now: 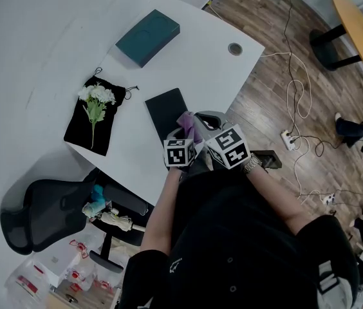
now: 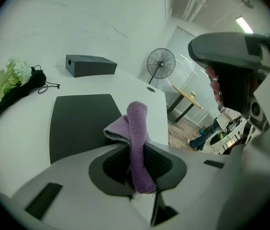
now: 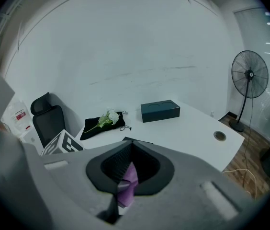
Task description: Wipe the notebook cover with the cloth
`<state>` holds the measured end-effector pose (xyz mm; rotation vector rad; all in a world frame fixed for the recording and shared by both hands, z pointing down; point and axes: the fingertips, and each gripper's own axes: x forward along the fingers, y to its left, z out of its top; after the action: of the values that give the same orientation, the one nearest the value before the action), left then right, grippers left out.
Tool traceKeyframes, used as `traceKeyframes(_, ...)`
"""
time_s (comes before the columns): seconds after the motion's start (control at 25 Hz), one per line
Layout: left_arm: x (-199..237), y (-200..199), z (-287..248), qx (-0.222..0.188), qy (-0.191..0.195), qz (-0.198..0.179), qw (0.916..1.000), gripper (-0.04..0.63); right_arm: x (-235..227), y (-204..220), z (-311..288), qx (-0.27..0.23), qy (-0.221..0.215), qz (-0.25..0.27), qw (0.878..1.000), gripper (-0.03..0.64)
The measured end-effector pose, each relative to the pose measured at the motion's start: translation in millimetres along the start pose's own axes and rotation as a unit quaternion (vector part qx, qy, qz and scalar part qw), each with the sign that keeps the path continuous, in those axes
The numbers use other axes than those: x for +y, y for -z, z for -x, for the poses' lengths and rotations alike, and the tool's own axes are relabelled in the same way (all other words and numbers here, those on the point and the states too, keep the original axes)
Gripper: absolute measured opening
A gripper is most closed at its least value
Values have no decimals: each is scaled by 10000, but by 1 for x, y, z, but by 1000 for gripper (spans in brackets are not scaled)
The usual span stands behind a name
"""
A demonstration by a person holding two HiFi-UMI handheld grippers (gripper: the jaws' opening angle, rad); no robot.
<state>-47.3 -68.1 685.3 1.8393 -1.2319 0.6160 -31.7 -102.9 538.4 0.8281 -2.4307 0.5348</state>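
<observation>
The black notebook (image 1: 167,111) lies flat on the white table (image 1: 194,63), near its front edge; in the left gripper view the notebook (image 2: 80,123) sits just beyond the jaws. The purple cloth (image 1: 188,121) stands folded and upright in my left gripper (image 1: 183,134), which is shut on it; the cloth (image 2: 137,143) hangs over the notebook's near right corner. My right gripper (image 1: 208,118) hovers close beside the left one, jaws together. In the right gripper view the cloth (image 3: 128,183) shows only through the gap behind the closed tips of the right gripper (image 3: 132,145).
A teal box (image 1: 147,37) sits at the table's far side. A black pouch with white flowers (image 1: 95,114) lies left of the notebook. A cable grommet (image 1: 235,49) is at the right. An office chair (image 1: 46,214) stands front left; cables and a power strip (image 1: 289,138) lie on the floor.
</observation>
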Motion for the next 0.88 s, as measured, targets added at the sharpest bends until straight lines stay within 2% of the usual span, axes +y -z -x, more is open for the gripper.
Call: traceKeyframes(0.88, 15, 9, 10, -103, -55, 239, 9996, 74, 3, 4, -3, 55, -52, 30, 10000, 3)
